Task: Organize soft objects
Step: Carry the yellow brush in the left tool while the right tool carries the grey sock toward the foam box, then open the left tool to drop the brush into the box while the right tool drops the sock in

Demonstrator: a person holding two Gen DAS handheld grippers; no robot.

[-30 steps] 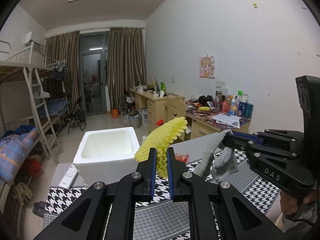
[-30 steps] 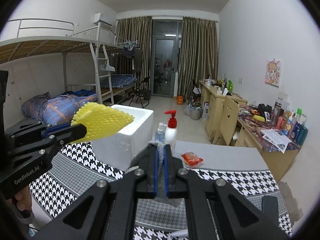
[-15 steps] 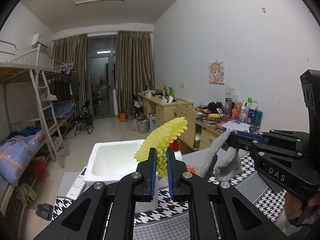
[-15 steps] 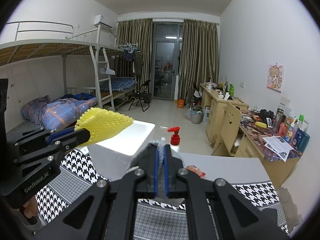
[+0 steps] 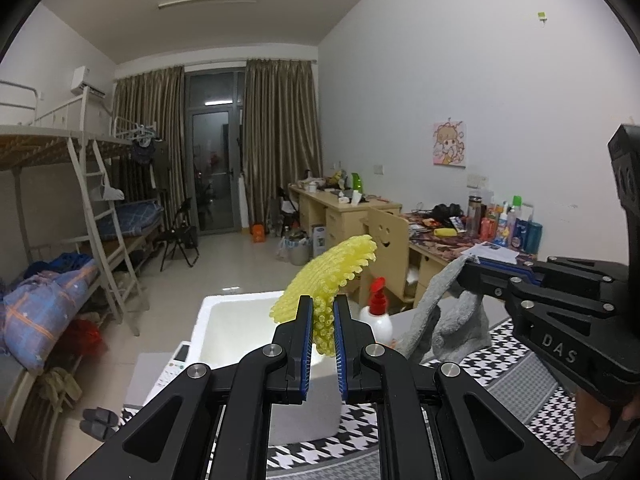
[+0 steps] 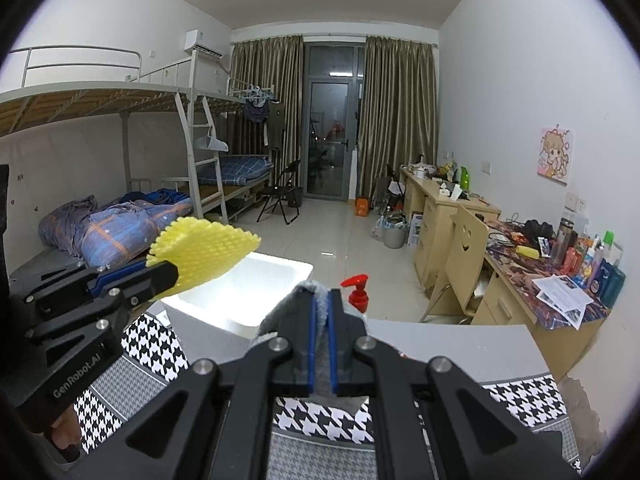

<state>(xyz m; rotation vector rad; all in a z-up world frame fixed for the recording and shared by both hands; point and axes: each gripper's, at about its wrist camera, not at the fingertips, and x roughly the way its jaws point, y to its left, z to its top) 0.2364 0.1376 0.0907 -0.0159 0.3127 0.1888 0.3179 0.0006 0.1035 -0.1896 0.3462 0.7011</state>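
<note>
While the left tool [image 5: 320, 322] pinches yellow foam netting [image 5: 329, 276], the right tool [image 6: 321, 312] clamps grey cloth [image 5: 444, 316].

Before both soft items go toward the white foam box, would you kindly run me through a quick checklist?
1. Left hand-held gripper clamps the yellow foam net: ok.
2. Right hand-held gripper clamps the grey cloth: ok.
3. White foam box open on top: ok.
4. Box interior free of items: cannot tell, part is hidden.
5. Red-pump bottle beside the box, near the cloth's path: not ok.
</note>
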